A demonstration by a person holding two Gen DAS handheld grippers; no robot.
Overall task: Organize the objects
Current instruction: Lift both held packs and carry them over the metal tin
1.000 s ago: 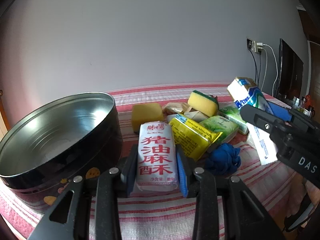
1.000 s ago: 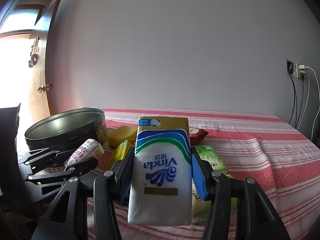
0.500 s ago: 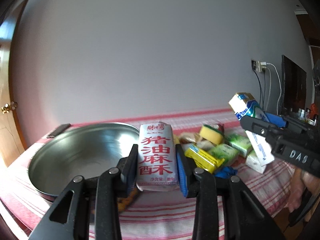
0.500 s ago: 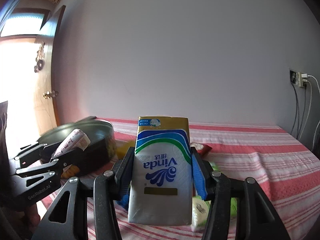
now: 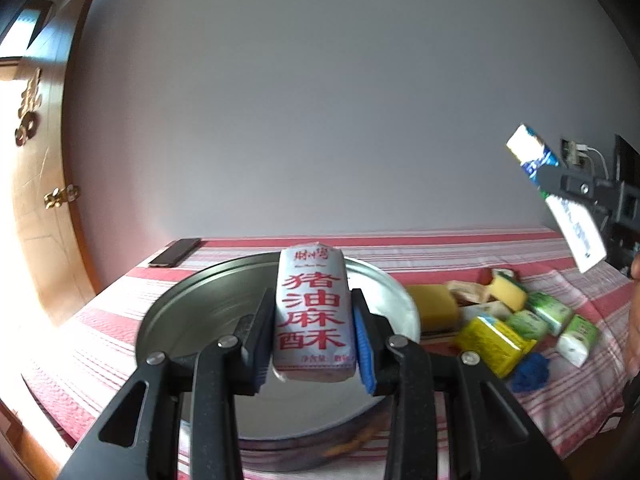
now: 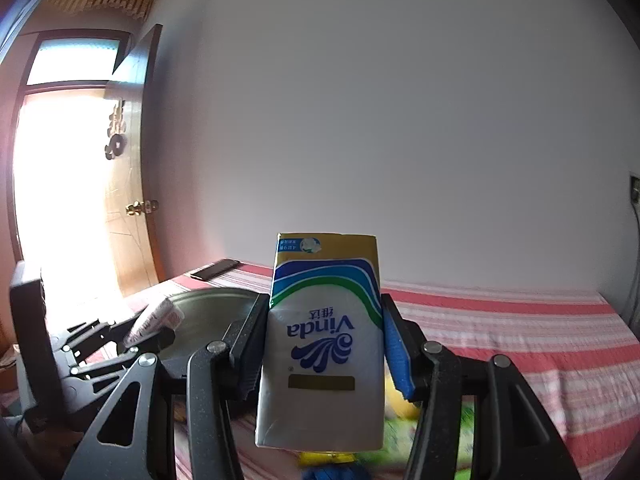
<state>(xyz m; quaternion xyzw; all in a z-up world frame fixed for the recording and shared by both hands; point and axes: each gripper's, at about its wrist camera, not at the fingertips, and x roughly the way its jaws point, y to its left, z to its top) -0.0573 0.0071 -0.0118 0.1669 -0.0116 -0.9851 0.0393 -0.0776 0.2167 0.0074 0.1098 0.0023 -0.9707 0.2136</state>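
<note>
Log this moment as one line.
left tool: shut on white red-lettered snack packet | right tool: shut on white-blue Vinda tissue pack | both above round metal tin

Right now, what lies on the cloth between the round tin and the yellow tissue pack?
A yellow sponge lies between the round tin and the yellow tissue pack, seen in the left wrist view.

A dark phone (image 5: 175, 252) lies on the striped cloth (image 5: 460, 242) — near a wooden door (image 6: 128, 208).
</note>
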